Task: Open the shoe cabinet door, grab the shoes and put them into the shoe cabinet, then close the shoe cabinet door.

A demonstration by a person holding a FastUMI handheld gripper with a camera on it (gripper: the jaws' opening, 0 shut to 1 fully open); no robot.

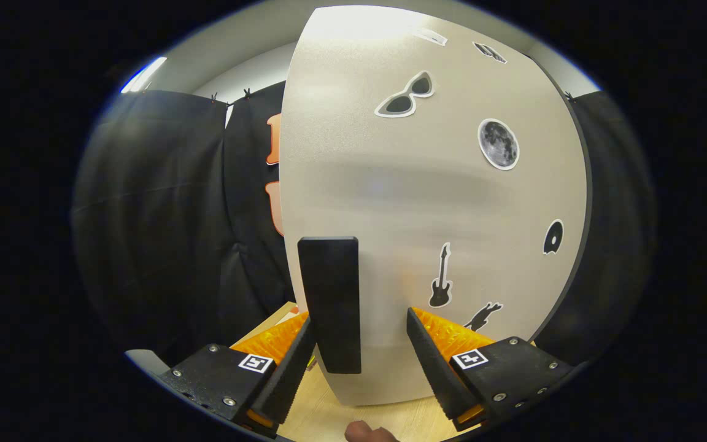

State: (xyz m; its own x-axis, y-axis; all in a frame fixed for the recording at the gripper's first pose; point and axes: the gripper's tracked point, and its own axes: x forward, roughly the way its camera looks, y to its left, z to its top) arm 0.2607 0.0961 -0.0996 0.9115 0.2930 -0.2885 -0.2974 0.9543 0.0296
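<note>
The shoe cabinet door (pixel 427 202) is a pale beige panel with black stickers, standing just ahead of my fingers. A black upright bar handle (pixel 331 304) is mounted near the door's left edge. My gripper (pixel 359 344) is open, and the handle stands between the fingers, close to the left finger (pixel 289 362). The right finger (pixel 433 359) is apart from the handle, in front of the door's face. Neither pad presses on the handle. The door appears shut or nearly so; I cannot tell which.
A light wooden floor or tabletop (pixel 329 411) lies below the door. A fingertip of a hand (pixel 369 433) shows beneath the gripper. Black cloth walls (pixel 163 233) hang to the left and right of the cabinet.
</note>
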